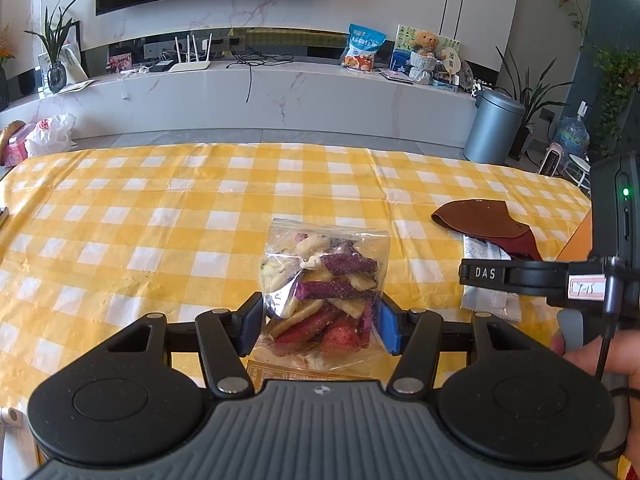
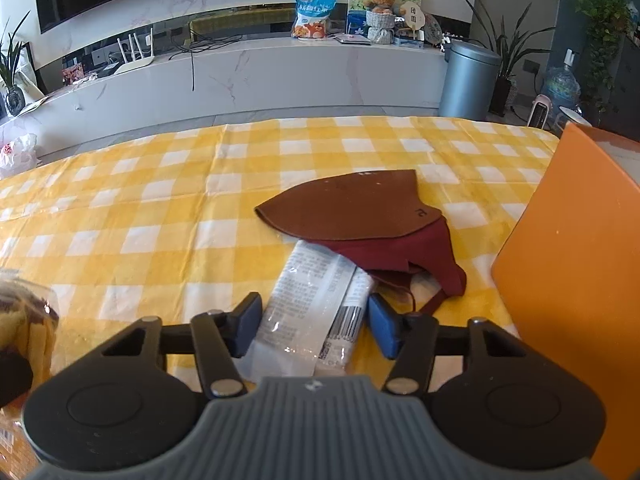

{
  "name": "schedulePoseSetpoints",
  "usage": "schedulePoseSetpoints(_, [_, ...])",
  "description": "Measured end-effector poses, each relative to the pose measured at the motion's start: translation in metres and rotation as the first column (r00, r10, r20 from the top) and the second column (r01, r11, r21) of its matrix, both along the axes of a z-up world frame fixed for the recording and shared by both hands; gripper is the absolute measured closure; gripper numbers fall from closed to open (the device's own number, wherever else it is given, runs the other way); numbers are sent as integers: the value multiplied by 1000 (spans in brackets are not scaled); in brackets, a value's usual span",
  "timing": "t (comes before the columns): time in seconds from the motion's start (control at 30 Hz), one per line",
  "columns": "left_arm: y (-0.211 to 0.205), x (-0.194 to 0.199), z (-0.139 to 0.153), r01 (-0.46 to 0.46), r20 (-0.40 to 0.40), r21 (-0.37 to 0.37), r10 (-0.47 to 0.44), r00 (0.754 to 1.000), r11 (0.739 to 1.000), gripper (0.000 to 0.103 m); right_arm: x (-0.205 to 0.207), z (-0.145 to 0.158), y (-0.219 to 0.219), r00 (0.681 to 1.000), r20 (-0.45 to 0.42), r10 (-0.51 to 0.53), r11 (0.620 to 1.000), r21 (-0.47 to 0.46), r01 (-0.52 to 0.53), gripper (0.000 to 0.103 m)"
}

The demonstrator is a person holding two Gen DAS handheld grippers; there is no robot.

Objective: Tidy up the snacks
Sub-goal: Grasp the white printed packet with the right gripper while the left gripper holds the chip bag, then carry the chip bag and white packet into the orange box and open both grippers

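A clear zip bag of dried fruit chips (image 1: 320, 292) stands upright between the blue pads of my left gripper (image 1: 318, 326), which press its sides; the bag rests over an orange packet (image 1: 272, 372) on the table. My right gripper (image 2: 314, 326) is open around a white clear-wrapped snack packet (image 2: 312, 312) lying flat on the yellow checked cloth; its pads stand apart from the packet. The packet's far end lies under a dark red face mask (image 2: 400, 252). The right gripper also shows at the right edge of the left wrist view (image 1: 520, 276).
A brown leather piece (image 2: 352, 208) lies over the mask. An orange box (image 2: 568, 280) stands at the right, close to my right gripper. A snack bag (image 2: 24, 340) sits at the left edge. Beyond the table are a TV shelf and a grey bin (image 2: 468, 80).
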State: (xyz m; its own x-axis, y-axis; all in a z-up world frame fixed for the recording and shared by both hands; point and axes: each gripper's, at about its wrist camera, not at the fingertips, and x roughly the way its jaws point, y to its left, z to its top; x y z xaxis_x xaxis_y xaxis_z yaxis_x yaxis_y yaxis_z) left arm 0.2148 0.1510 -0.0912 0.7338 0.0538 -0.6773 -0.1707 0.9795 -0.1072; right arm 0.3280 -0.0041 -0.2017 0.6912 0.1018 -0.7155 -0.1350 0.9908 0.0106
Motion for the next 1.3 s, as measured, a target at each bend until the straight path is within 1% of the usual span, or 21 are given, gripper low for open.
schedulePoseSetpoints(0.1, [-2, 0, 2, 5, 5, -4, -5, 1000, 1000, 37, 7, 3, -7, 1000, -11, -15, 1000, 27, 15, 54])
schedulePoseSetpoints(0.2, [-2, 0, 3, 8, 9, -6, -8, 1000, 1000, 37, 8, 10, -16, 999, 9, -39, 998, 54, 39, 56])
schedulePoseSetpoints(0.23, [-3, -2, 4, 8, 11, -8, -7, 1000, 1000, 37, 6, 15, -21, 998, 36, -60, 996, 73, 57, 56])
schedulePoseSetpoints(0.27, [-4, -2, 4, 7, 13, -11, -7, 1000, 1000, 37, 0, 23, -26, 992, 88, -89, 991, 106, 79, 57])
schedulePoseSetpoints(0.33, [-5, -3, 6, 8, 14, -16, -8, 1000, 1000, 37, -11, 39, -32, 974, 193, -120, 990, 101, 102, 57])
schedulePoseSetpoints(0.37, [-7, -4, 7, 10, 16, -18, -10, 1000, 1000, 37, -14, 44, -33, 975, 196, -110, 990, 108, 90, 57])
schedulePoseSetpoints(0.43, [-9, -6, 10, 15, 21, -22, -15, 1000, 1000, 37, -16, 45, -36, 990, 120, -68, 989, 135, 52, 57])
schedulePoseSetpoints(0.5, [-12, -10, 14, 22, 29, -22, -22, 999, 1000, 37, -27, 44, -37, 992, 112, -52, 994, 104, 40, 57])
schedulePoseSetpoints(0.53, [-13, -12, 16, 25, 31, -20, -25, 999, 999, 37, -31, 43, -39, 996, 83, -31, 994, 107, 22, 57])
schedulePoseSetpoints(0.6, [-17, -15, 19, 31, 31, -17, -31, 999, 999, 37, -41, 37, -45, 1000, -3, -1, 988, 157, 1, 57])
schedulePoseSetpoints(0.63, [-18, -18, 20, 36, 33, -16, -35, 999, 999, 37, -47, 35, -47, 1000, -20, 8, 988, 157, -4, 57])
schedulePoseSetpoints(0.77, [-26, -31, 27, 48, 25, -16, -47, 999, 999, 37, -80, 34, -52, 999, -15, 49, 991, 127, -46, 57])
schedulePoseSetpoints(0.93, [-38, -49, 29, 49, -21, -20, -50, 999, 999, 37, -116, 39, -58, 993, -27, 113, 986, 128, -109, 57])
schedulePoseSetpoints(1.1, [-51, -70, 32, 49, -66, -27, -51, 997, 998, 37, -146, 51, -64, 980, -17, 199, 974, 117, -195, 57])
schedulePoseSetpoints(1.2, [-57, -83, 35, 51, -83, -41, -55, 995, 998, 37, -167, 60, -68, 971, 13, 239, 965, 104, -239, 57])
schedulePoseSetpoints(1.3, [-66, -98, 39, 54, -96, -34, -57, 994, 998, 37, -186, 68, -74, 959, 39, 280, 955, 90, -282, 57])
